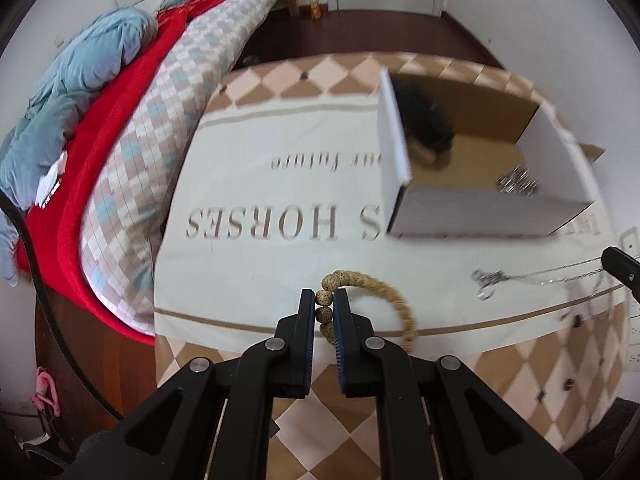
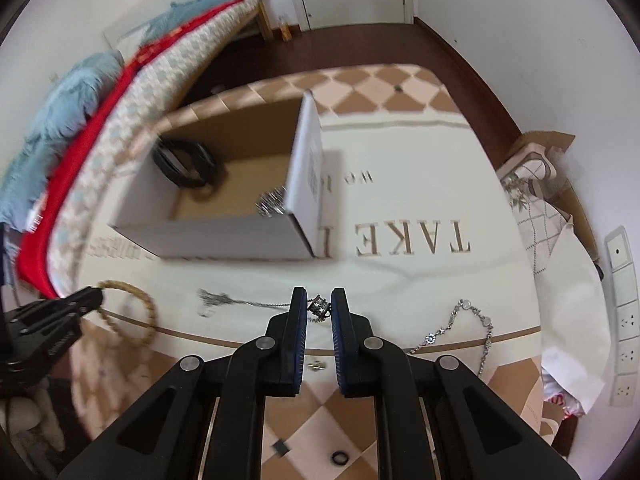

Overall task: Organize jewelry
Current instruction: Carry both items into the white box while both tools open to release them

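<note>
The left tool (image 1: 324, 304) is pressed together on the tan speckled wooden bead bracelet (image 1: 384, 300), pinching a few beads near the front of the open white cardboard box (image 1: 472, 212). The rest of the loop arcs to the right of the tool and curves back toward the camera.

The right tool (image 2: 319, 306) is pinching the small silver openwork pendant (image 2: 320, 306) of a thin silver chain necklace (image 2: 248, 302), also in front of the box. The chain's long axis runs leftward from the pendant across the cream printed cloth surface (image 2: 400, 280), ending in a blurred clump.

A silver link bracelet with round stones (image 2: 472, 328) lies right of that tool. Inside the box sit black bangles (image 2: 186, 164) and a sparkly silver piece (image 2: 272, 204).
</note>
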Demonstrator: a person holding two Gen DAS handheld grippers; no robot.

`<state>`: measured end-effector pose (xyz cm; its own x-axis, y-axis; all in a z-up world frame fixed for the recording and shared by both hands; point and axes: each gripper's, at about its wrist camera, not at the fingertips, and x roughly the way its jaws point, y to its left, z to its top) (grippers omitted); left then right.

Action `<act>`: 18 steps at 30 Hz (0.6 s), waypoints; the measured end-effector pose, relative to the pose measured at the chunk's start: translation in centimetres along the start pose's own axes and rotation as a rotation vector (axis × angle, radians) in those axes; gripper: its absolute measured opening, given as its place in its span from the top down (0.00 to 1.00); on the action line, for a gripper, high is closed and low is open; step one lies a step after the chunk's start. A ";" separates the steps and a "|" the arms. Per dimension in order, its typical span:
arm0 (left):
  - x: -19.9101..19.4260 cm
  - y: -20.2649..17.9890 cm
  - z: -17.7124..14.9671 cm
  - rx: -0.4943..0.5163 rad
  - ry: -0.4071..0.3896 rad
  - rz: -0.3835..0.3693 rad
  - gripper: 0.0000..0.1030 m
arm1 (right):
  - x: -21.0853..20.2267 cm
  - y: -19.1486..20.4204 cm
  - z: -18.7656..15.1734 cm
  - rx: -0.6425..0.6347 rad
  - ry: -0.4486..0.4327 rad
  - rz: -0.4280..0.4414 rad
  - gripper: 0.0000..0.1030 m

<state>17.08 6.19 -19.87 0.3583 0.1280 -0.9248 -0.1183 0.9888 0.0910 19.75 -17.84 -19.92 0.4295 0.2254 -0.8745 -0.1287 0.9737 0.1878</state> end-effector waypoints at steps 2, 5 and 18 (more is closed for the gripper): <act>-1.5 0.0 0.7 0.000 -0.024 -0.021 0.94 | -1.5 0.4 0.7 -0.003 -0.021 0.024 0.88; -3.4 0.1 1.9 0.004 -0.059 -0.046 0.94 | -3.6 1.0 1.9 -0.018 -0.055 0.051 0.88; -9.9 -1.3 9.0 0.098 -0.190 -0.097 0.94 | -12.4 4.4 9.6 -0.116 -0.192 0.109 0.88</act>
<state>22.04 4.35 -7.53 0.5327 0.0346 -0.8456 0.0125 0.9987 0.0488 22.42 -16.00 -4.02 0.5679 0.3416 -0.7489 -0.2805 0.9357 0.2141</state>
